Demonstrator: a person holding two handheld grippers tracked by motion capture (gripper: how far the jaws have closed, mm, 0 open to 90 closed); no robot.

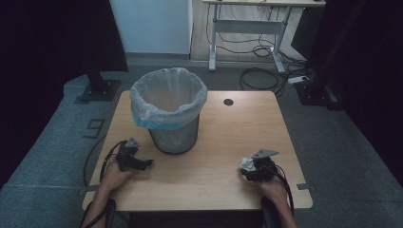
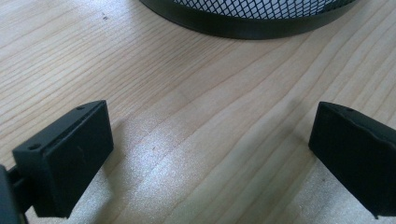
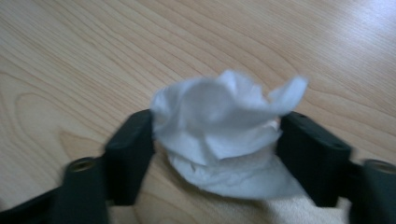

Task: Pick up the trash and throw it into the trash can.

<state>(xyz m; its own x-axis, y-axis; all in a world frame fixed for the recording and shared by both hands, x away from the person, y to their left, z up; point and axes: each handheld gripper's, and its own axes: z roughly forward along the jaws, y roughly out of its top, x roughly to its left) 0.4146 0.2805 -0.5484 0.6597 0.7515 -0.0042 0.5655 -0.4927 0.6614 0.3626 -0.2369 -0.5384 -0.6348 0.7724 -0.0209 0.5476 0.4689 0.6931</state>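
A crumpled white tissue (image 3: pixel 219 116) sits between the two black jaws of my right gripper (image 3: pixel 217 140), and both pads press into its sides just above the wood. In the high view the right gripper (image 1: pixel 251 169) is near the table's front right, with the tissue (image 1: pixel 246 164) at its tip. A black mesh waste bin (image 1: pixel 174 137) lined with a pale plastic bag (image 1: pixel 168 95) stands at the table's middle left. My left gripper (image 1: pixel 145 164) rests at the front left, jaws wide apart over bare wood. In its own view the left gripper (image 2: pixel 210 149) faces the bin's base (image 2: pixel 247 23).
The wooden table (image 1: pixel 228 133) has a small dark round spot (image 1: pixel 228 101) near its far edge. Beyond it are a desk frame (image 1: pixel 247 28) and cables (image 1: pixel 261 78) on grey carpet. A black stand base (image 1: pixel 99 89) sits at the far left.
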